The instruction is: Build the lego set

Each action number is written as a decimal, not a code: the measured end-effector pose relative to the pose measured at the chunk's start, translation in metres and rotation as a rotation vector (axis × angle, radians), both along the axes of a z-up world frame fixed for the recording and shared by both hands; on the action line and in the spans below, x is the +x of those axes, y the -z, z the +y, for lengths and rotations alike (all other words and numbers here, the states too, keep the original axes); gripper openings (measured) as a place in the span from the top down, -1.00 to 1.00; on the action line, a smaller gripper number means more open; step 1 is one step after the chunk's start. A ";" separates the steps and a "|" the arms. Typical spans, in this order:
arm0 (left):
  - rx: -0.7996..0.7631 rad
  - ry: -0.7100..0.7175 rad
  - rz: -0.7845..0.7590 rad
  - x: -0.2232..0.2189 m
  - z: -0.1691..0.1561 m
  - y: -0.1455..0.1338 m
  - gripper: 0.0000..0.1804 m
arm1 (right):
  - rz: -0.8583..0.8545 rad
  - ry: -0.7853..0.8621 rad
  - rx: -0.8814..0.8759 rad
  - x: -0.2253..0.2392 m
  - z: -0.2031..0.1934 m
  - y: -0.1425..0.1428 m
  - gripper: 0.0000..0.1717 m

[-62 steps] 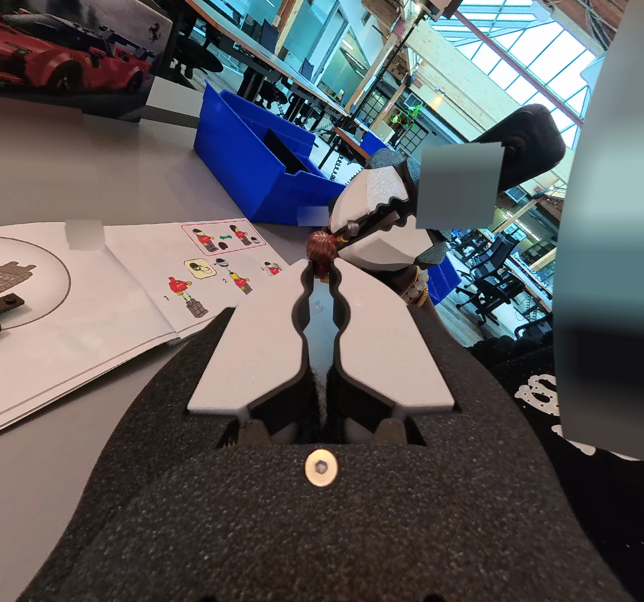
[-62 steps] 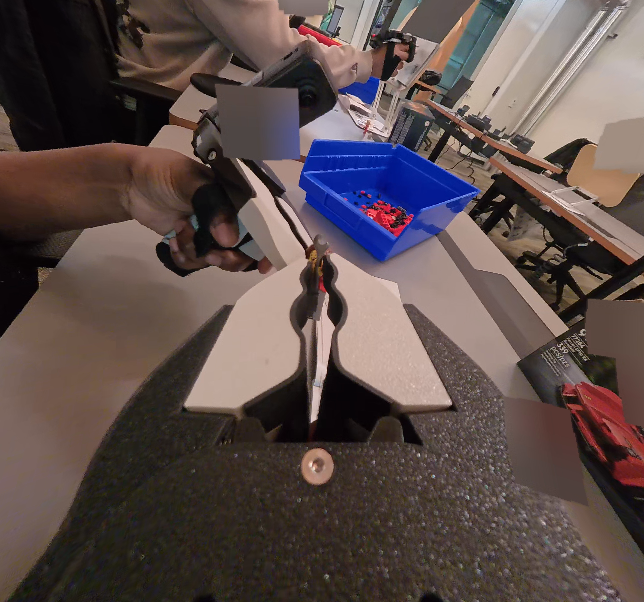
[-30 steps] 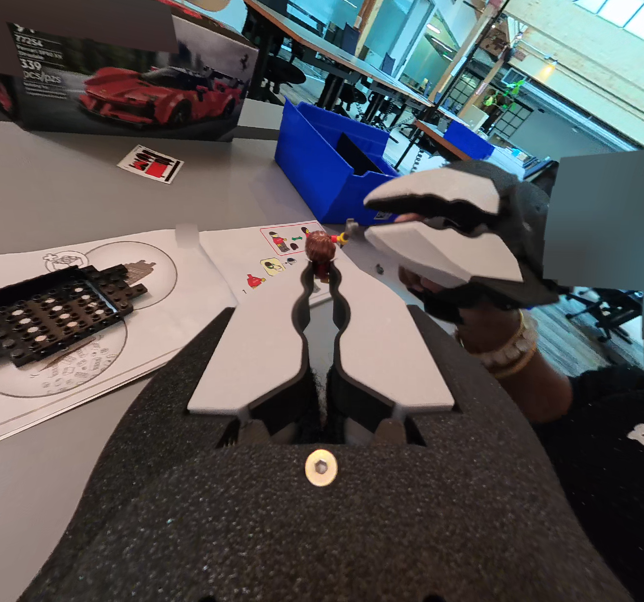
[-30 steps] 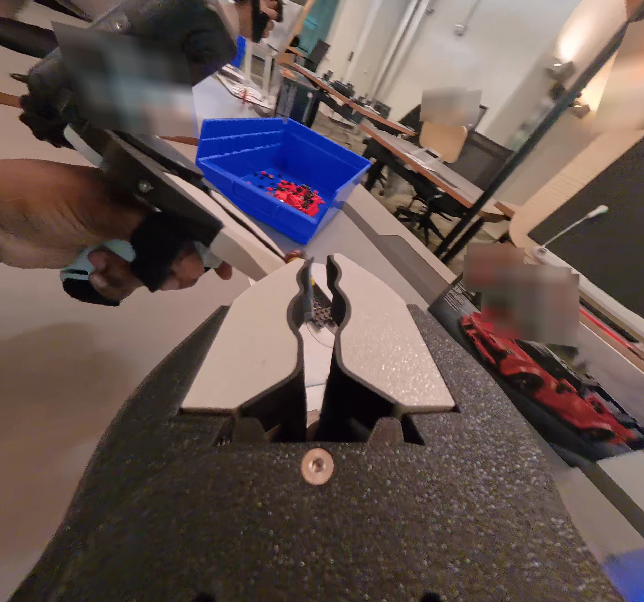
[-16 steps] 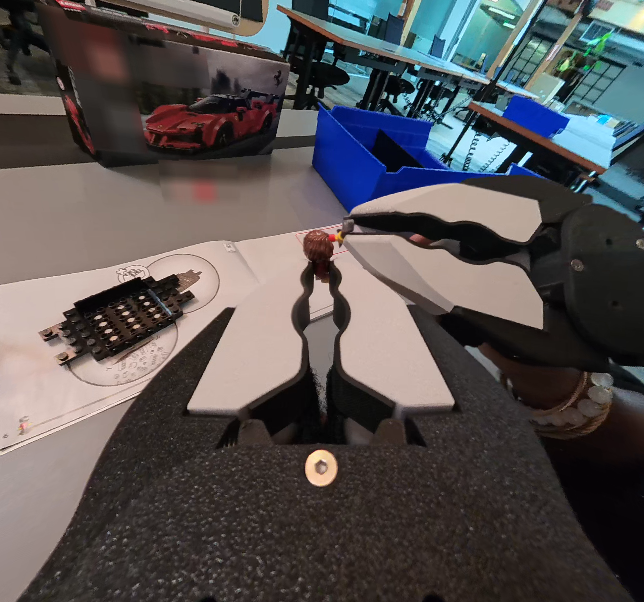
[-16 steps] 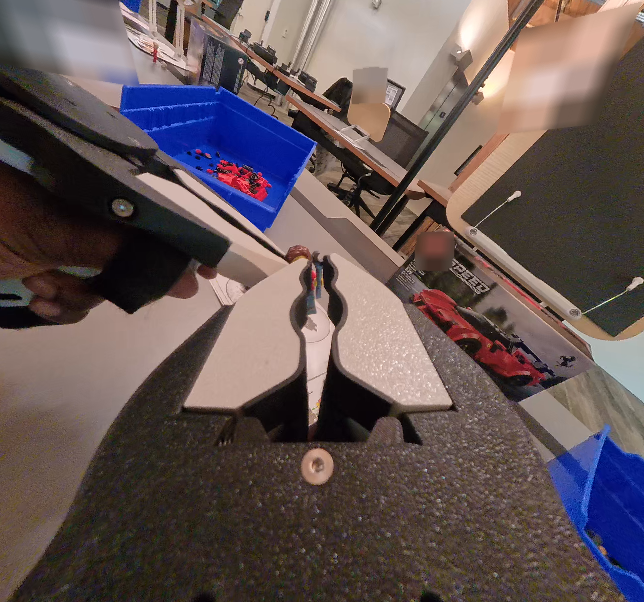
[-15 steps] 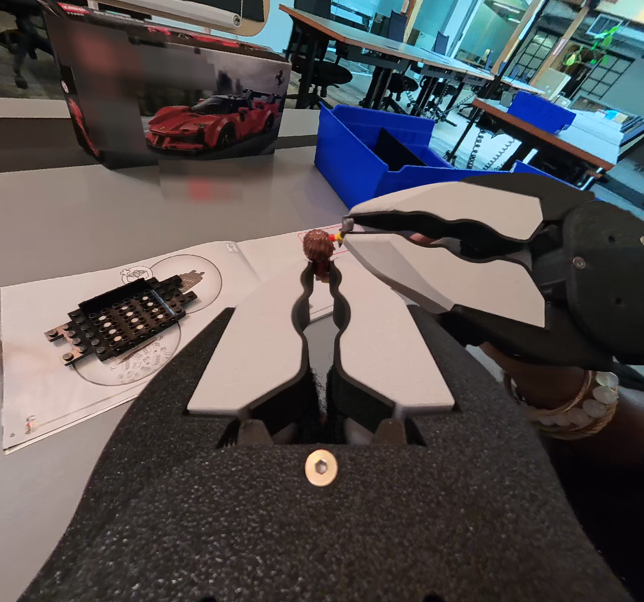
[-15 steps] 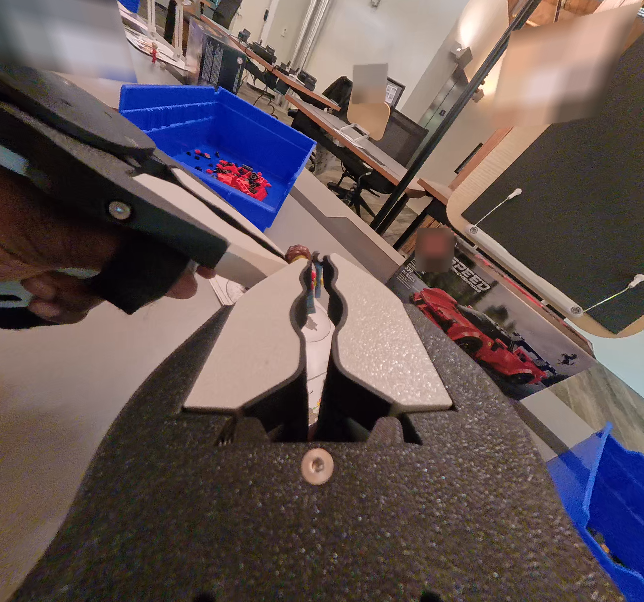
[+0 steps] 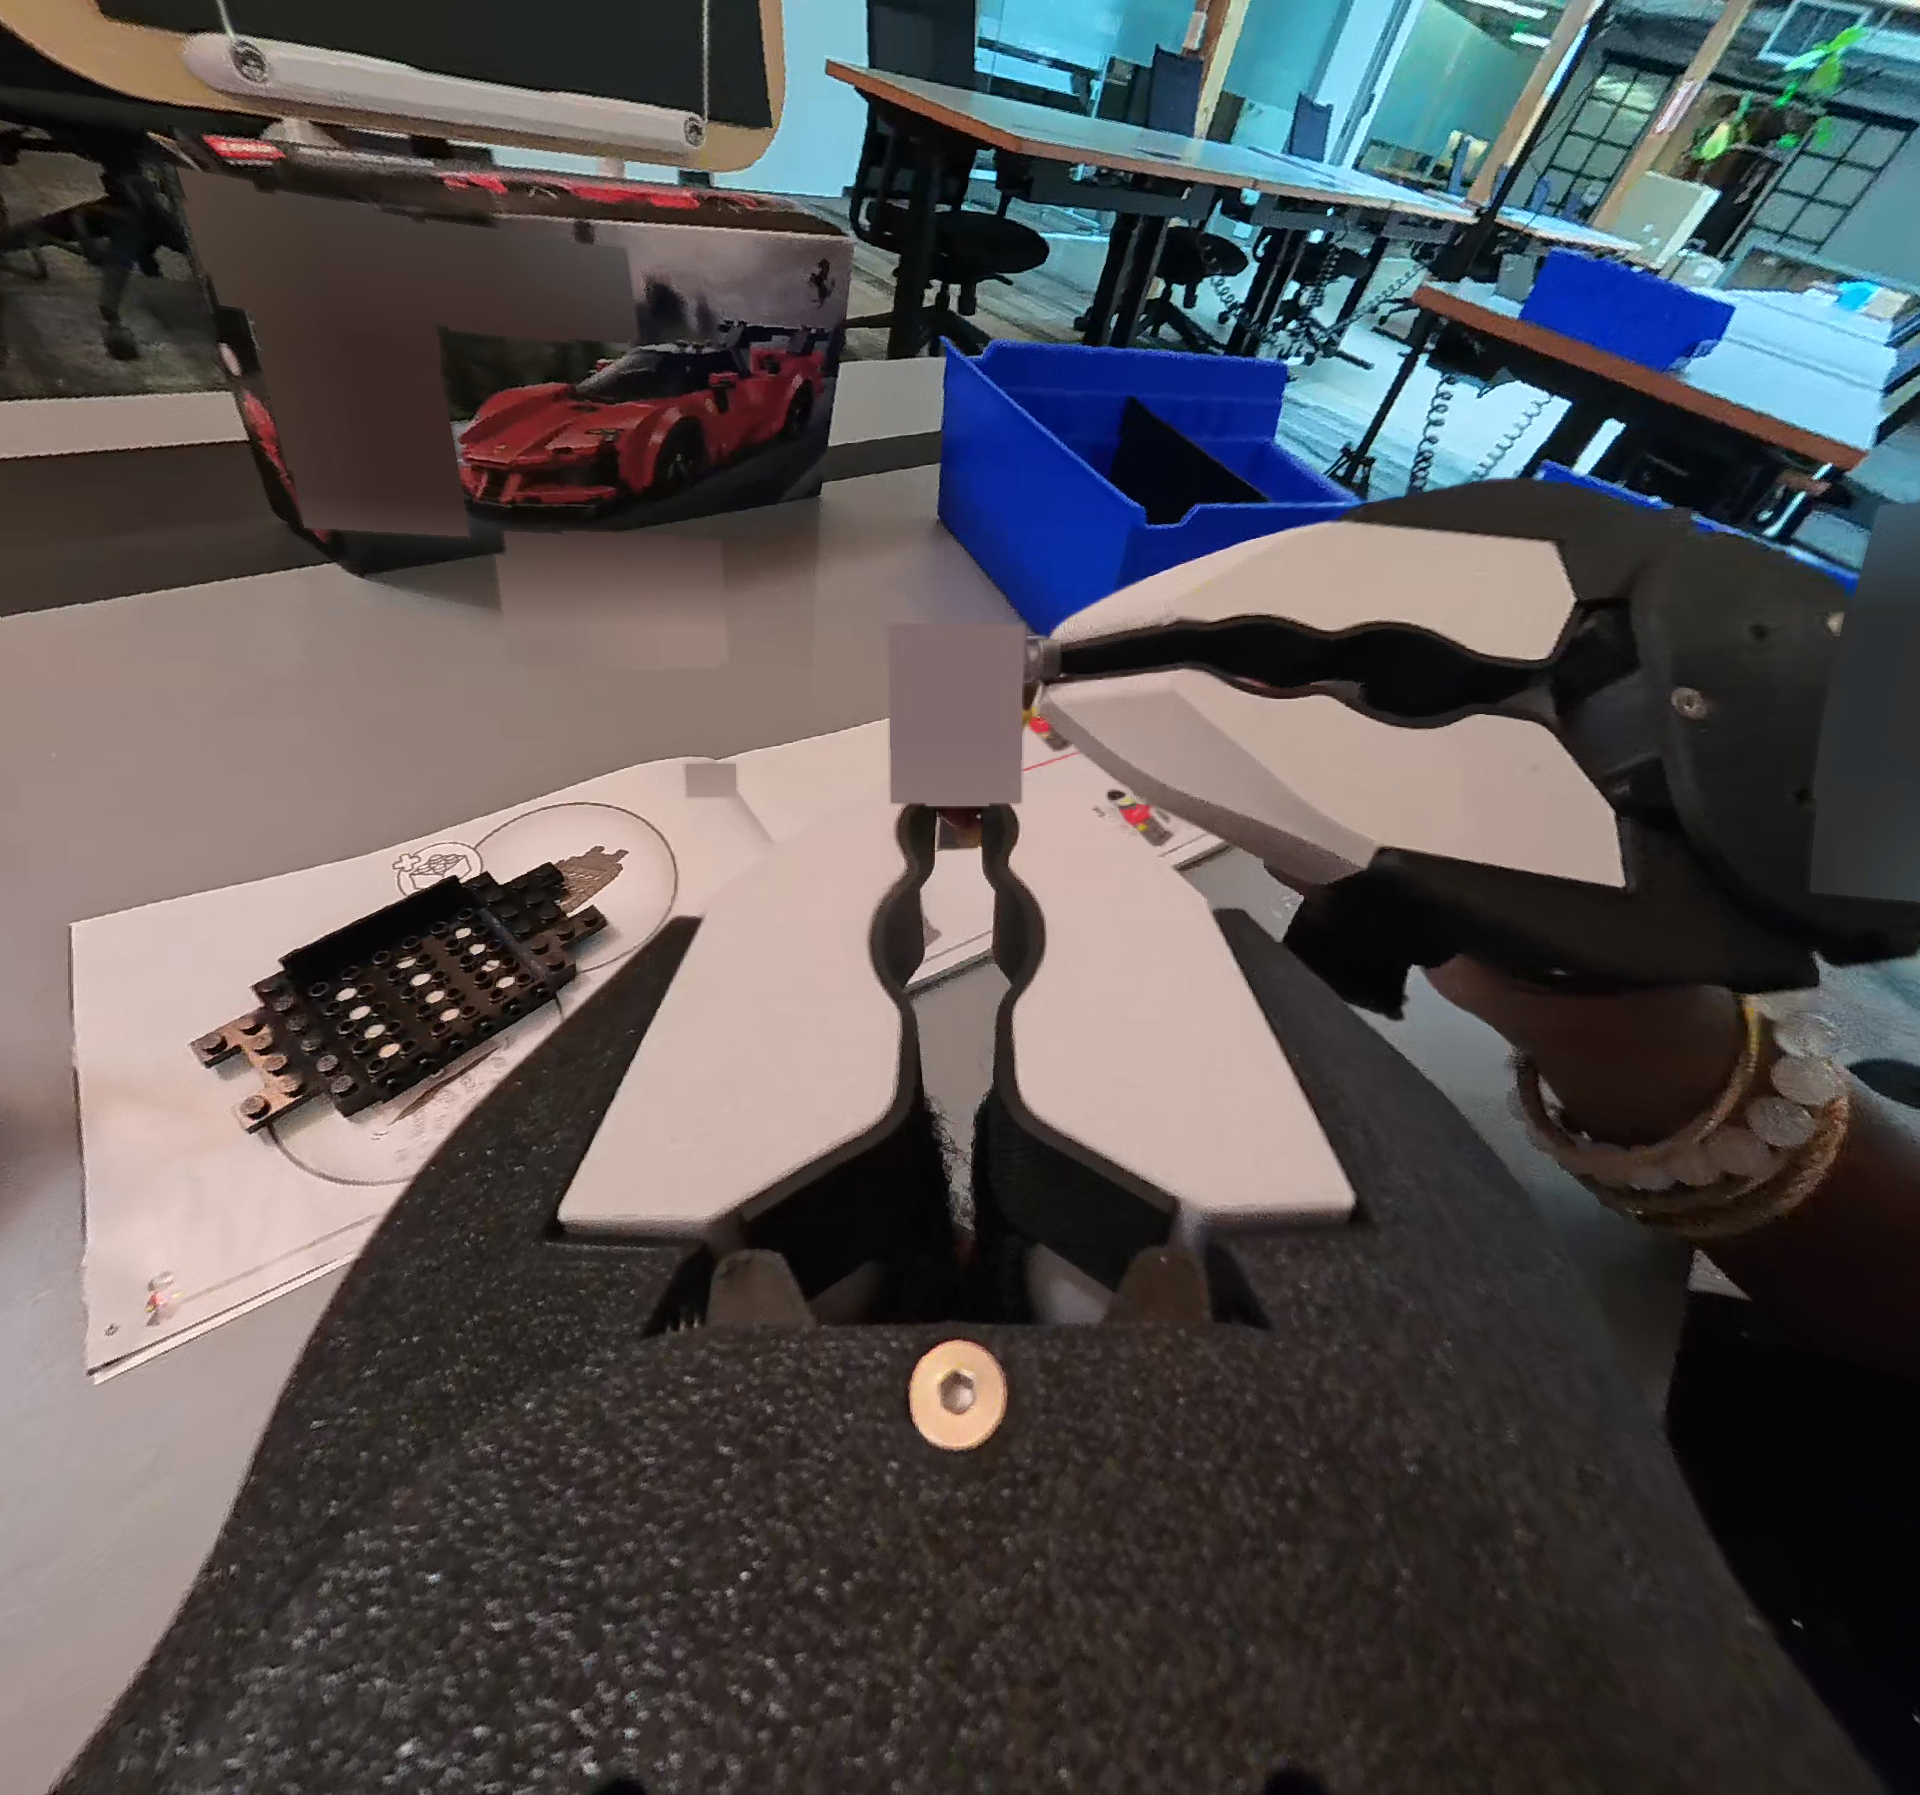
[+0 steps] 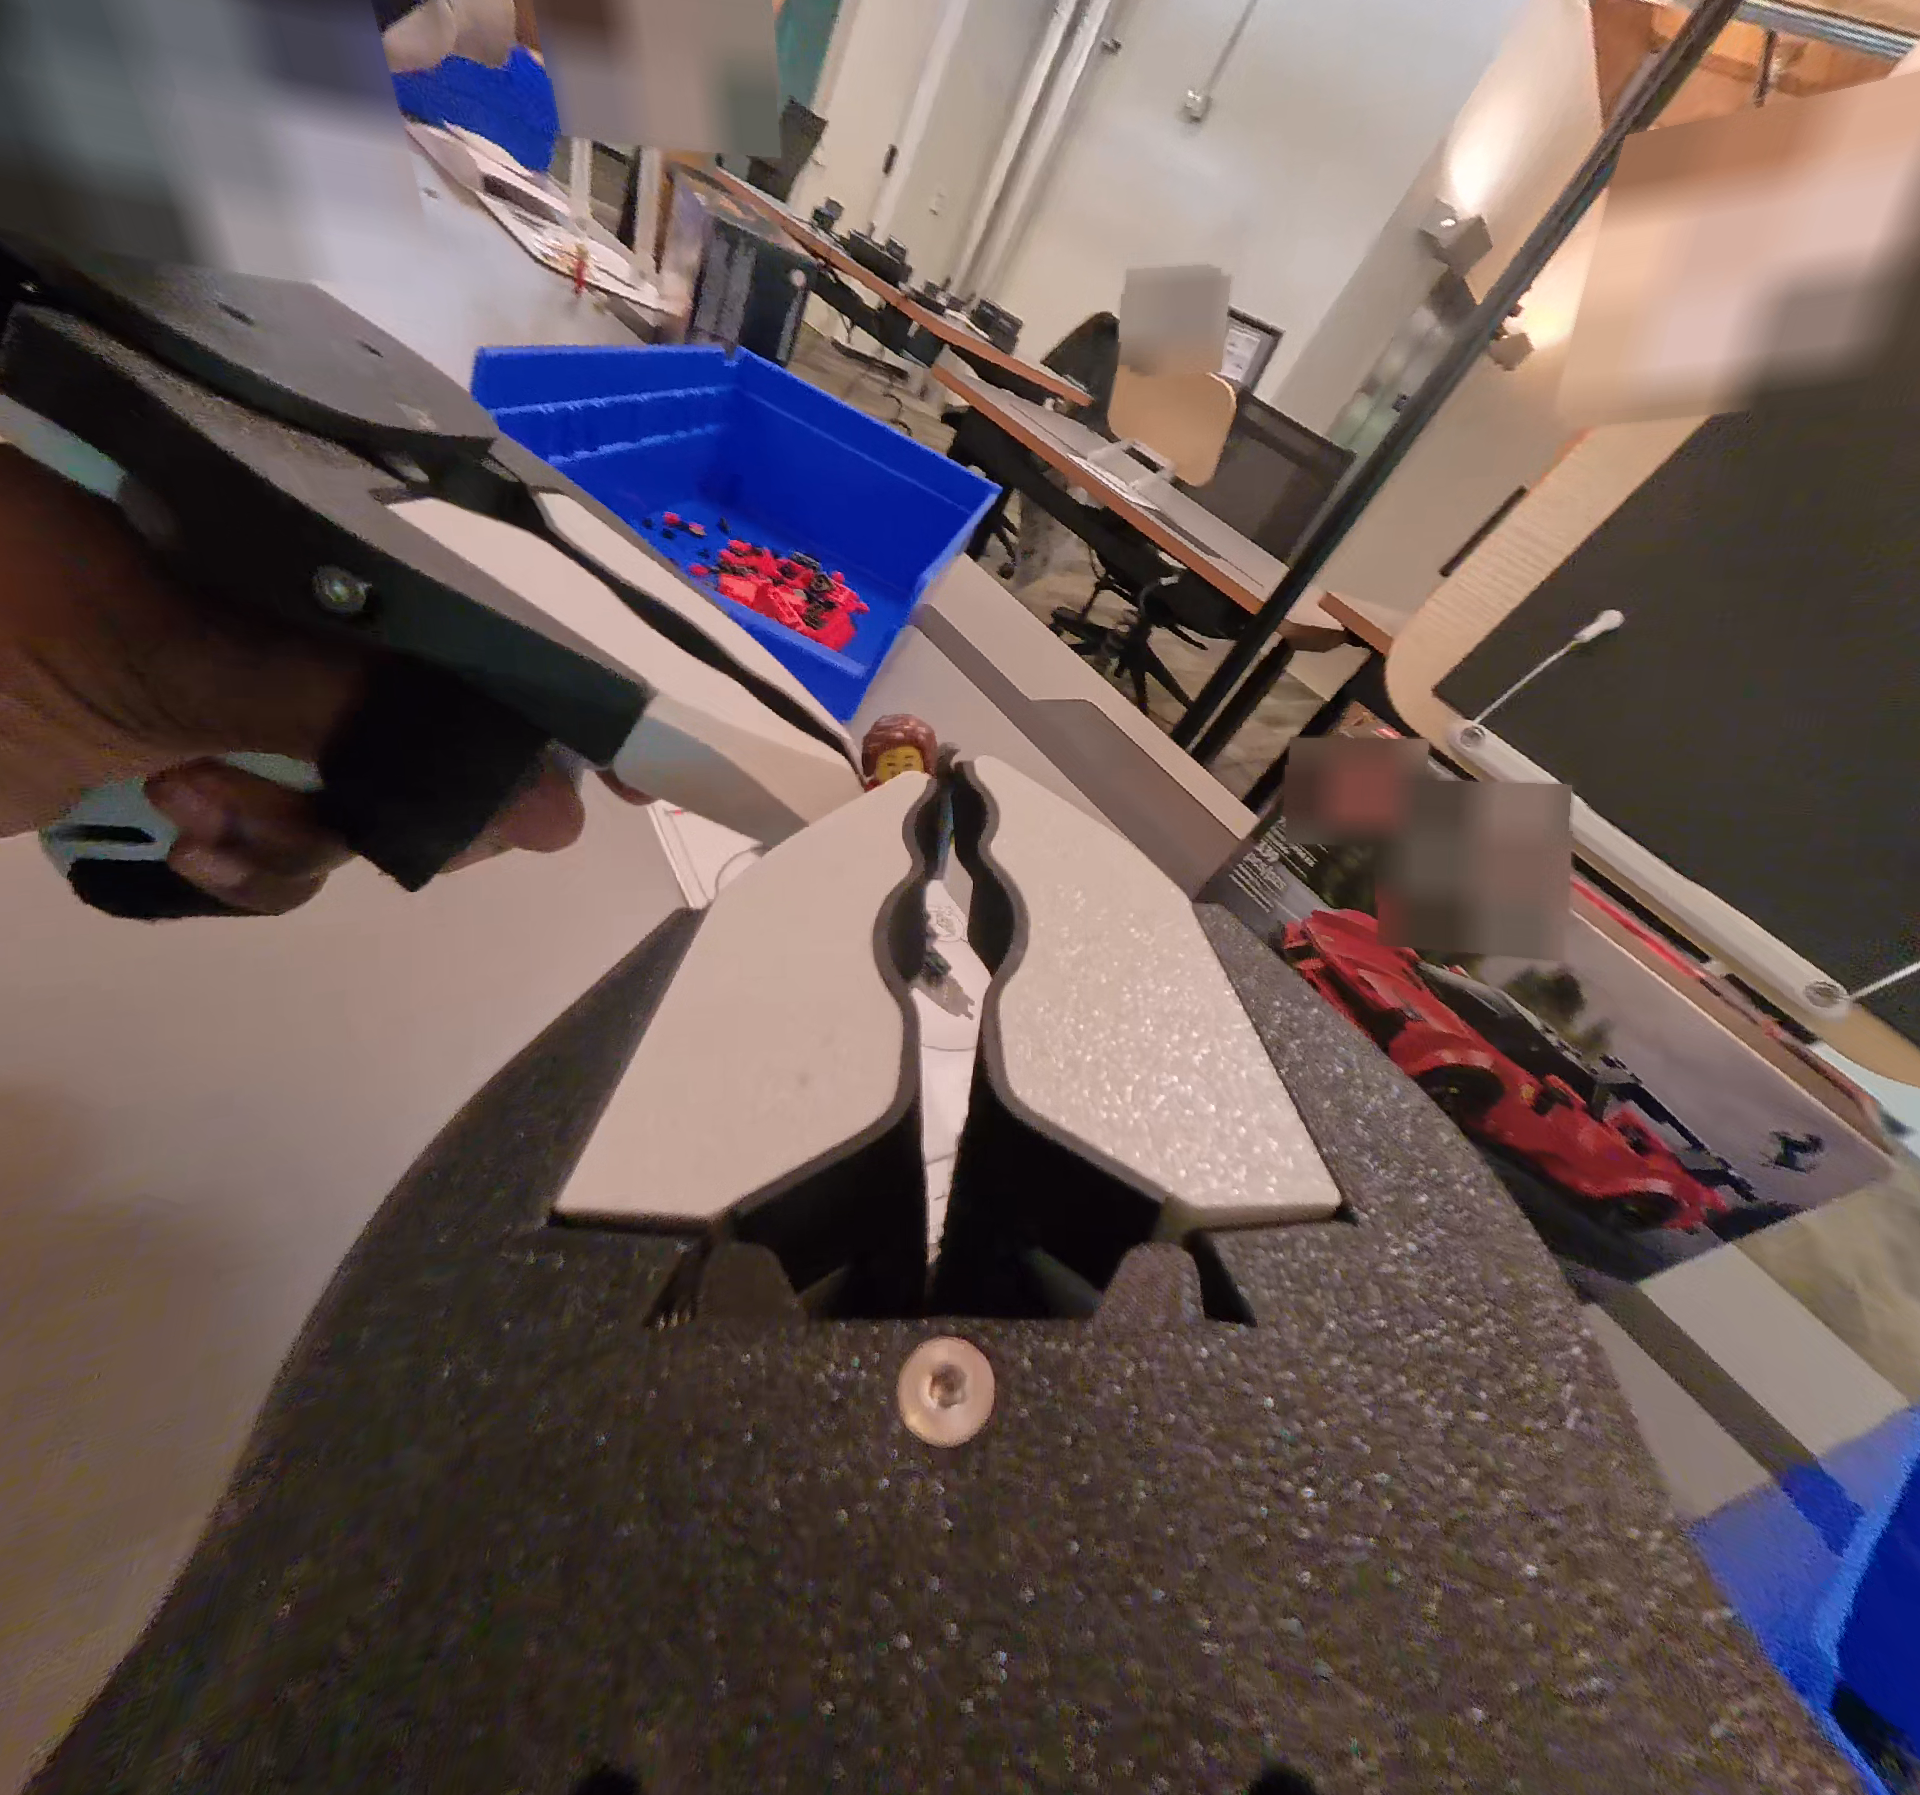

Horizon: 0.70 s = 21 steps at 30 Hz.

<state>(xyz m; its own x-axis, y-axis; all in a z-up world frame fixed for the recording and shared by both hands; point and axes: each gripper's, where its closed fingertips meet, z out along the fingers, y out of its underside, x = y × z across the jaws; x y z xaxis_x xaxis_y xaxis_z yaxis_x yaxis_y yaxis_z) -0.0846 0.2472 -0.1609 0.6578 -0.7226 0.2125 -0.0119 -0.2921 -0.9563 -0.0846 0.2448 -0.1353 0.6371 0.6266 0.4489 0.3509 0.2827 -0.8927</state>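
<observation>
Left wrist view: the left gripper [image 9: 954,815] sits at centre frame, its jaws narrow and closed on a minifigure [image 9: 956,826]. Only a bit of the figure's red and dark lower part shows between the tips; a grey patch covers the rest. From the right of the frame the right gripper [image 9: 1042,667] reaches in, its tips nearly together on a thin grey tool [image 9: 1036,654] just beside the patch. A hand [image 9: 1621,1049] with bracelets holds it. At lower left a black plate [image 9: 405,987] lies on an open booklet [image 9: 208,1174] on the grey table [image 9: 416,685]. A box [image 9: 665,395] with a red car stands at upper left, a blue bin [image 9: 1039,498] at upper centre.

Right wrist view: the right gripper [image 10: 948,789] fills the lower centre, jaws narrow, pinching a thin dark tool [image 10: 943,826] that stands up between the tips. Just left of those tips is the minifigure [image 10: 899,750], brown-haired with a yellow face, held by the left gripper [image 10: 847,758], which comes in from the left in a hand [image 10: 156,706]. The blue bin [image 10: 935,540] at upper centre holds red and black pieces [image 10: 779,582]. The box [image 10: 1558,1101] lies at right.
</observation>
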 end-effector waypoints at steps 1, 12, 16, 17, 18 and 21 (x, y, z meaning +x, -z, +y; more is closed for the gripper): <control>0.001 0.002 -0.015 0.001 0.000 -0.002 0.92 | 0.020 -0.014 -0.013 0.001 0.000 -0.002 0.97; 0.167 -0.138 0.019 0.007 0.005 -0.014 0.92 | 0.101 0.123 0.025 0.006 0.004 -0.012 0.92; 0.190 -0.135 0.054 0.007 0.004 -0.016 0.92 | 0.078 0.094 0.037 0.006 0.002 -0.013 0.93; 0.183 -0.120 0.051 0.006 0.003 -0.017 0.92 | 0.075 0.070 0.028 0.006 0.001 -0.014 0.93; 0.176 -0.104 0.050 0.006 0.002 -0.017 0.92 | 0.074 0.032 0.012 0.005 -0.001 -0.014 0.94; 0.154 -0.053 0.049 0.007 -0.002 -0.019 0.92 | 0.067 -0.082 -0.039 0.004 -0.004 -0.015 0.94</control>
<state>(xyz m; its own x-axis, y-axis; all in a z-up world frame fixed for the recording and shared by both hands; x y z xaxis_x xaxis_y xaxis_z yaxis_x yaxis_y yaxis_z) -0.0777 0.2454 -0.1422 0.7029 -0.7080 0.0684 -0.0481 -0.1432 -0.9885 -0.0802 0.2407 -0.1200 0.6110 0.6937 0.3813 0.2674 0.2725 -0.9243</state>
